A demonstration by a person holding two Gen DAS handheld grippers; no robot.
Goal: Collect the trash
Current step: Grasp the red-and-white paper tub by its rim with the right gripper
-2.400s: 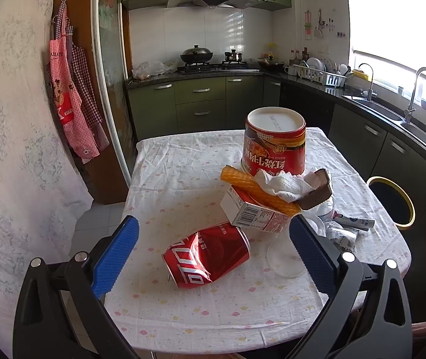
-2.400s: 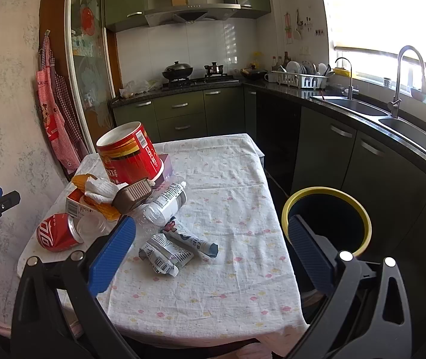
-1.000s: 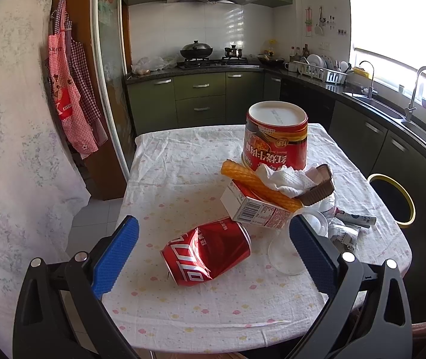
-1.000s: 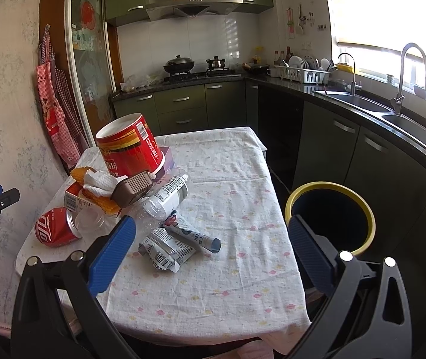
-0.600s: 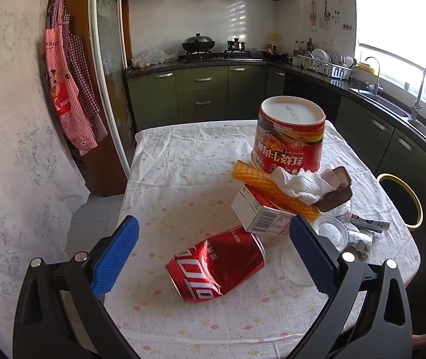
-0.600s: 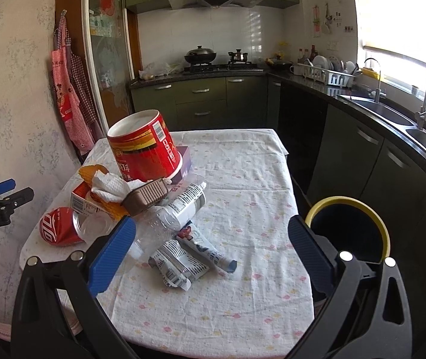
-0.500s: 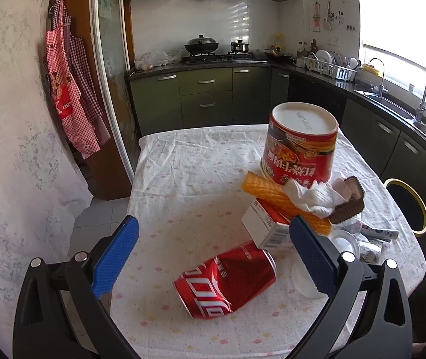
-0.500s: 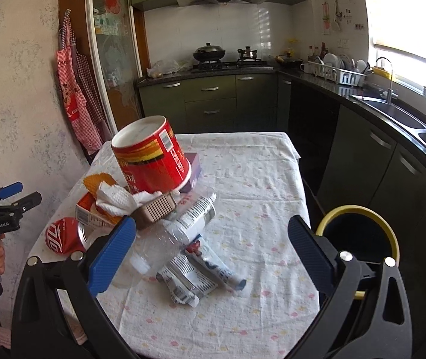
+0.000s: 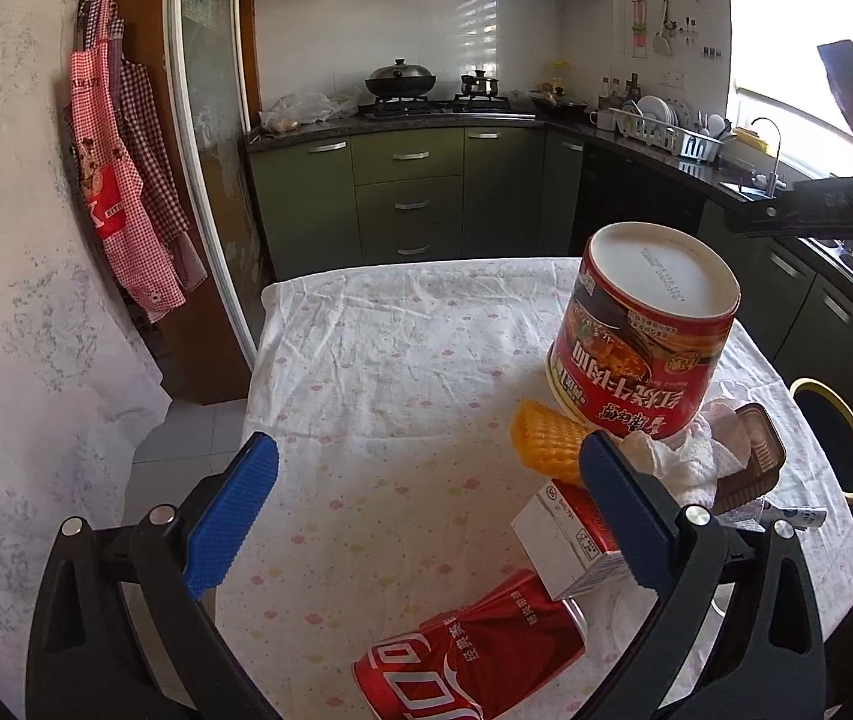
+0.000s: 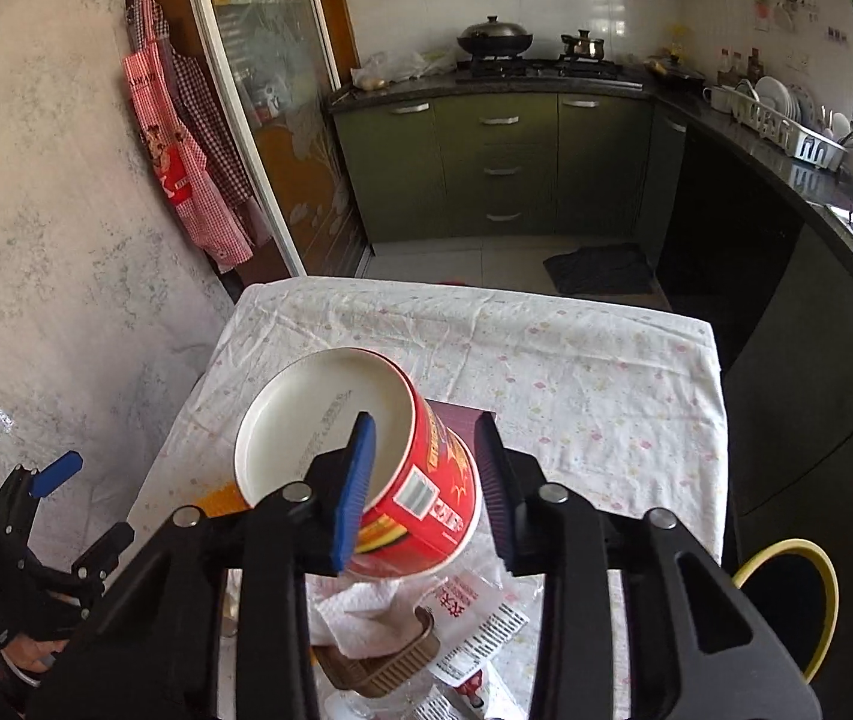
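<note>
your right tool (image 10: pixel 423 486) has just been closing on the red tub's (image 10: pixel 366 468) rim, one pad inside, one outside. your left tool (image 9: pixel 420 516) gapes empty beside the tub. everything sits on the tabletop (image 9: pixel 378 360); nothing shows in the bin (image 10: pixel 786 594).

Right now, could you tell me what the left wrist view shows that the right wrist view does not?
Only the left wrist view shows the crushed red can and the white carton. Only the right wrist view shows the dark floor mat and the right gripper with narrowed jaws near the red tub. Both show the tub, crumpled tissue, yellow-rimmed bin and stove.
</note>
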